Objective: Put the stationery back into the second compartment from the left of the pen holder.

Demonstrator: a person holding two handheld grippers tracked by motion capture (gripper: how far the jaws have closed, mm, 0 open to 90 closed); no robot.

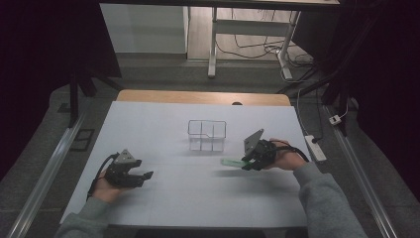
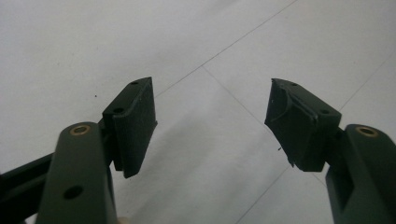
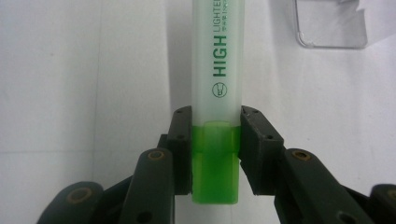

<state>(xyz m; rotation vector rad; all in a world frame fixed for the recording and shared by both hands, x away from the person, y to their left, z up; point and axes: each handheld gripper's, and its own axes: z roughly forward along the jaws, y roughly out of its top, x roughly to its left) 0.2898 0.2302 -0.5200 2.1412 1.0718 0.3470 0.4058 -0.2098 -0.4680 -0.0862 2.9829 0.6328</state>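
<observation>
A green highlighter [image 3: 215, 93] with a white barrel marked HIGH LIGHTER and a green cap end is clamped between the pads of my right gripper [image 3: 215, 154]. From above, that highlighter [image 1: 229, 162] sticks out leftward from the right gripper [image 1: 247, 164], low over the white table, just in front of a clear organiser box [image 1: 207, 135]. My left gripper [image 1: 144, 177] rests at the table's left, jaws wide apart over bare white surface [image 2: 210, 121], holding nothing.
The clear organiser box [image 3: 329, 23] has several compartments and stands at the table's middle. A white power strip [image 1: 315, 147] lies off the right edge. A desk frame and cables stand beyond the far edge.
</observation>
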